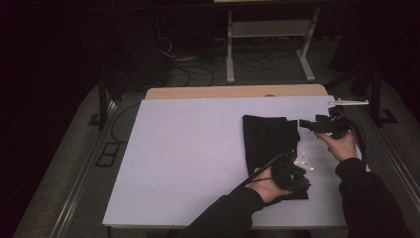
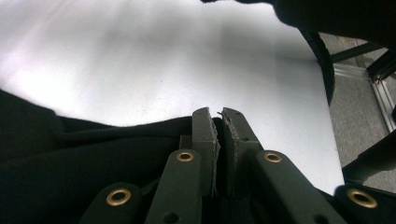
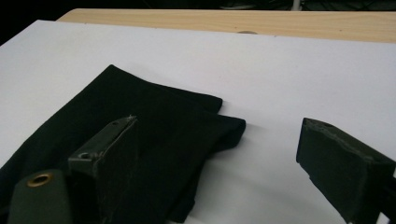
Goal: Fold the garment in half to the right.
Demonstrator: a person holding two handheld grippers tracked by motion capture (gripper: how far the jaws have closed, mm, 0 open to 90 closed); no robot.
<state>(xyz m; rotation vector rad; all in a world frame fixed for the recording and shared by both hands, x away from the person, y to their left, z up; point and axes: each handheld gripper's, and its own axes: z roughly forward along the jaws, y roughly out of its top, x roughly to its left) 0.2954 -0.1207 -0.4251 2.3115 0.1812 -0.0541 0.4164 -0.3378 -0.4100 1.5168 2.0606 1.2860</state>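
Left tongs [image 1: 297, 184] pinch soft folded black cloth [image 1: 267, 141] on smooth white board [image 1: 188, 148]

Gaping gripper [image 3: 219, 154] over black cloth [image 3: 154, 126]

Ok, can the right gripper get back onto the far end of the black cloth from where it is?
Probably yes. The right gripper hangs open just beside the black cloth's far edge, with bare white board around it; the left gripper pinches the near end.
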